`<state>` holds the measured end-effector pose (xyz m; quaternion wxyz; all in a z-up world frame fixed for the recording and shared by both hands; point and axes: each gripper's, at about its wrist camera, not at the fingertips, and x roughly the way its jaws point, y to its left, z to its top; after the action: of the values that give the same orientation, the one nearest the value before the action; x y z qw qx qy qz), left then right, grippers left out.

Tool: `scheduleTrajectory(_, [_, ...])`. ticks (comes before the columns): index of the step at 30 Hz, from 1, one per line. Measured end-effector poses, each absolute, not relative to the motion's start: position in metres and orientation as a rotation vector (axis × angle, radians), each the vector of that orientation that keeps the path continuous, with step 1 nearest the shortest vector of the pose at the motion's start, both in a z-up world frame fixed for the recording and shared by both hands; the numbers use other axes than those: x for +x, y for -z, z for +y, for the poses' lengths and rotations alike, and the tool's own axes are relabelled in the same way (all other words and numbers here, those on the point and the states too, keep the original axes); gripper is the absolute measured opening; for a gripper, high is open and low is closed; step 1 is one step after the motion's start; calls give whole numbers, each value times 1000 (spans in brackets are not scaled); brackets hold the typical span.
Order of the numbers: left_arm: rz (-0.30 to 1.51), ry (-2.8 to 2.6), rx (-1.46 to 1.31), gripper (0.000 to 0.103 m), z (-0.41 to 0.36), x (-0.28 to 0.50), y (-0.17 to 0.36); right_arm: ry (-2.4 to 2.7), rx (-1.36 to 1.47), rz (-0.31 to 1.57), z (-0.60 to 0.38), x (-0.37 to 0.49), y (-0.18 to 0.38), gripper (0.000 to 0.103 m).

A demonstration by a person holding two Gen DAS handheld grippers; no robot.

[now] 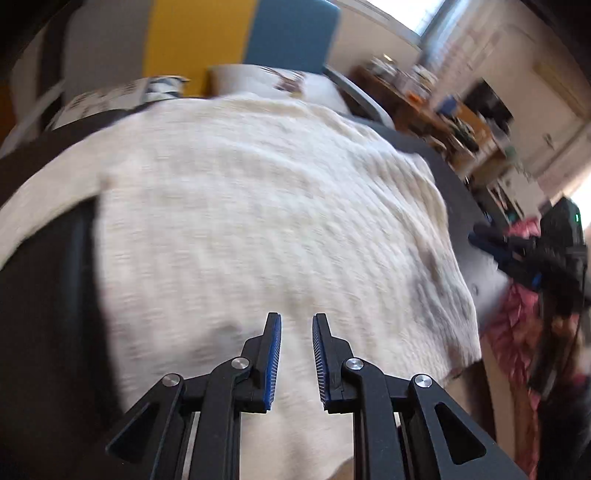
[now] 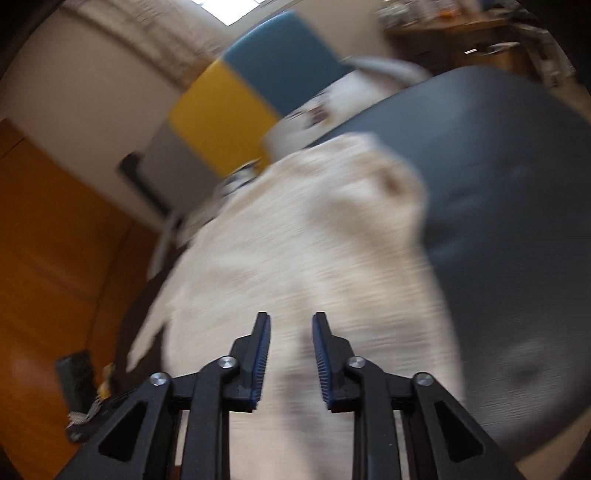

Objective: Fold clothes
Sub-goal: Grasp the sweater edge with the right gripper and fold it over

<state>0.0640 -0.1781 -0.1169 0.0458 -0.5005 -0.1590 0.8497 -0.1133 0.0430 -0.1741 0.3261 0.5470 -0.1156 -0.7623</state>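
Observation:
A cream knitted sweater (image 1: pixel 258 206) lies spread over a dark table (image 1: pixel 33 295); in the right wrist view the same sweater (image 2: pixel 303 266) is blurred by motion. My left gripper (image 1: pixel 296 325) hovers over the sweater's near part, open, with nothing between its blue-padded fingers. My right gripper (image 2: pixel 291 323) is also open above the sweater's near edge, with nothing between its fingers. The right gripper (image 1: pixel 517 254) also shows at the right edge of the left wrist view, off the sweater's right side.
Bare dark table top (image 2: pixel 498 221) lies to the right of the sweater. Behind it stand a blue and yellow panel (image 1: pixel 236 33), a white patterned item (image 1: pixel 266 79) and a cluttered wooden desk (image 1: pixel 424 99). A red patterned fabric (image 1: pixel 513 321) is at the right. A wooden door (image 2: pixel 55 240) is left.

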Motion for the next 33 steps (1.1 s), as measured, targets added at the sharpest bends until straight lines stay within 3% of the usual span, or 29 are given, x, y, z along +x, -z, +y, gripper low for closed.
scheduleTrajectory(7, [-329,-2589,-1529,18,-129,28,124,2243,1391,-478,146,-164,173,12])
scheduleTrajectory(15, [-281,-2611,-1619,18,-129,-1,163,2123,1460,-641,130,-215,200,21])
scheduleTrajectory(19, [-195,-2627,-1609,18,-124,-2,166,2118,1463,-597,113,-225,203,24])
scheduleTrajectory(20, [-223,-2626,-1607,18,-125,-1,166,2133,1468,-559,109,-226,203,24])
scheduleTrajectory(23, [-333,-2611,-1596,18,-134,1,167,2227,1434,-290,86,-223,195,6])
scheduleTrajectory(29, [-519,-2586,-1558,18,-151,6,168,2389,1199,500,37,-195,151,5])
scheduleTrajectory(33, [-577,-2593,-1545,18,-153,9,166,2418,1059,788,25,-185,121,5])
